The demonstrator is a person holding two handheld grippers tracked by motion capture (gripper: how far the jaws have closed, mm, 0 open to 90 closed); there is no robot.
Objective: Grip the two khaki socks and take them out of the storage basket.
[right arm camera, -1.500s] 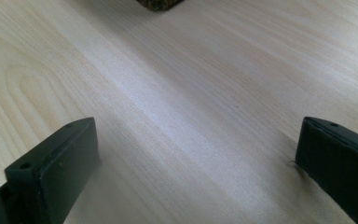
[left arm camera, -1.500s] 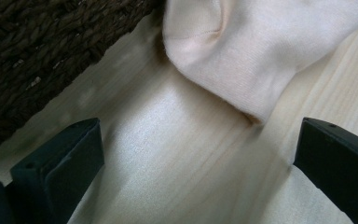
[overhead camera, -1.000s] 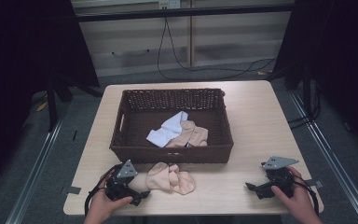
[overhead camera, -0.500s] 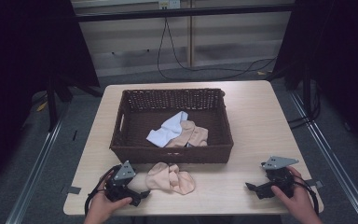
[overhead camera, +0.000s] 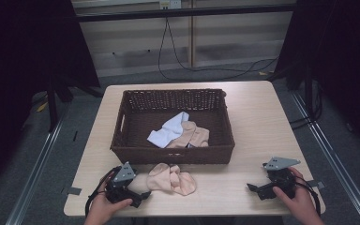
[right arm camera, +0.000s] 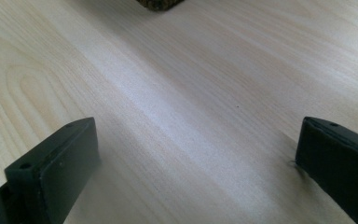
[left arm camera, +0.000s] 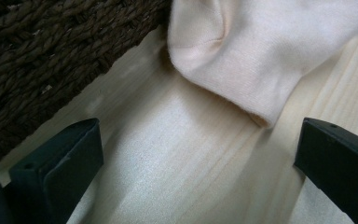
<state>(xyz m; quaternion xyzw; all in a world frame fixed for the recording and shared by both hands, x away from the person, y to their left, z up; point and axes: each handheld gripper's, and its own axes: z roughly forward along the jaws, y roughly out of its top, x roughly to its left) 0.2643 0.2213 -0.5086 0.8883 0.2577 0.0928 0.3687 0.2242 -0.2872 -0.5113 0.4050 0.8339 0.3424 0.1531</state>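
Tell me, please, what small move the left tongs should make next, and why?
Probably ease the left tongs forward over the peach sock: they stand open, and its edge lies just ahead of them on the table, beside the basket.

Overhead fwd-down; jaw cams near table (overhead camera: 258,117)

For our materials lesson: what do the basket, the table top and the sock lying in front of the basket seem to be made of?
Basket: dark brown woven wicker or twisted fibre, with rope-like strands.
Table top: pale wood or wood-look laminate, faint sheen, visible grain.
Sock: soft peach knit fabric, matte and fuzzy, with a stitched seam.
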